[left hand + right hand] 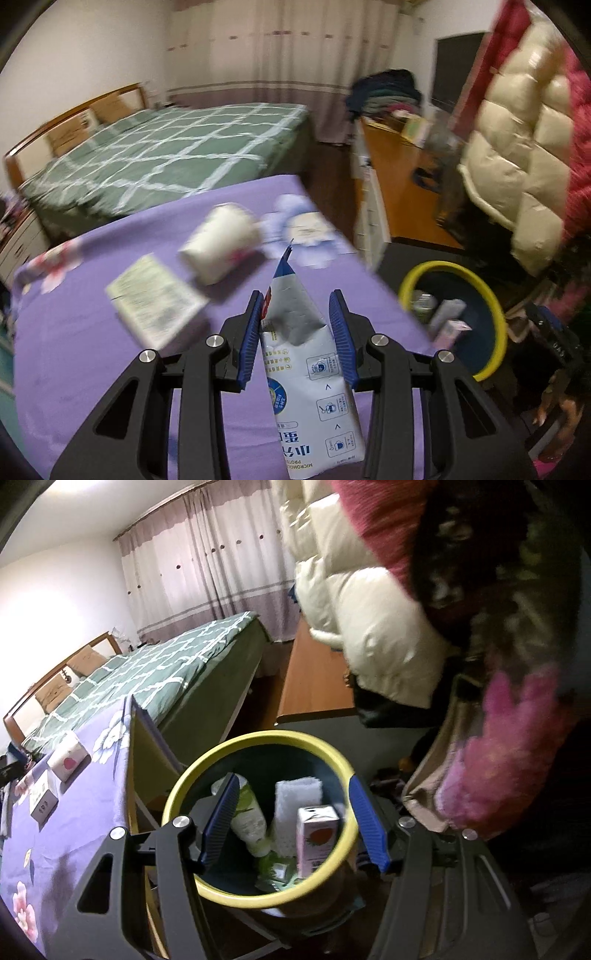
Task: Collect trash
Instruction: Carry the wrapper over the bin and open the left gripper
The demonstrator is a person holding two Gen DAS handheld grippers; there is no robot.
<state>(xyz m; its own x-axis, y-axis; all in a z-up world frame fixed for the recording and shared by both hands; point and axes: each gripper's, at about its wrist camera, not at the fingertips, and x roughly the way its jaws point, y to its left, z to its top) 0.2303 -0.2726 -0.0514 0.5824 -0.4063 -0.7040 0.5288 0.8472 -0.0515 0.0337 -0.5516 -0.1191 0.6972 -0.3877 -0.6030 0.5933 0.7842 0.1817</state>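
Note:
My left gripper [295, 295] is shut on a white and blue milk pouch [306, 369], held above the purple flowered tablecloth [92, 369]. A white paper cup [221, 243] lies on its side on the cloth. Near it are a small printed box [155, 306] and a blue and white wrapper [306, 232]. The yellow-rimmed bin [443, 264] stands off the table's right edge. My right gripper [293, 781] hangs open over that bin [258, 738] with nothing between its pads. Inside the bin lie a green and white bottle [247, 816], a pink carton [317, 838] and a white pad [297, 797].
A bed with a green checked cover [166, 147] lies beyond the table. An orange desk [402, 184] runs along the right, with a cream puffy jacket [517, 147] hanging beside it. A pink fuzzy sleeve [498, 757] hangs close to the bin's right side.

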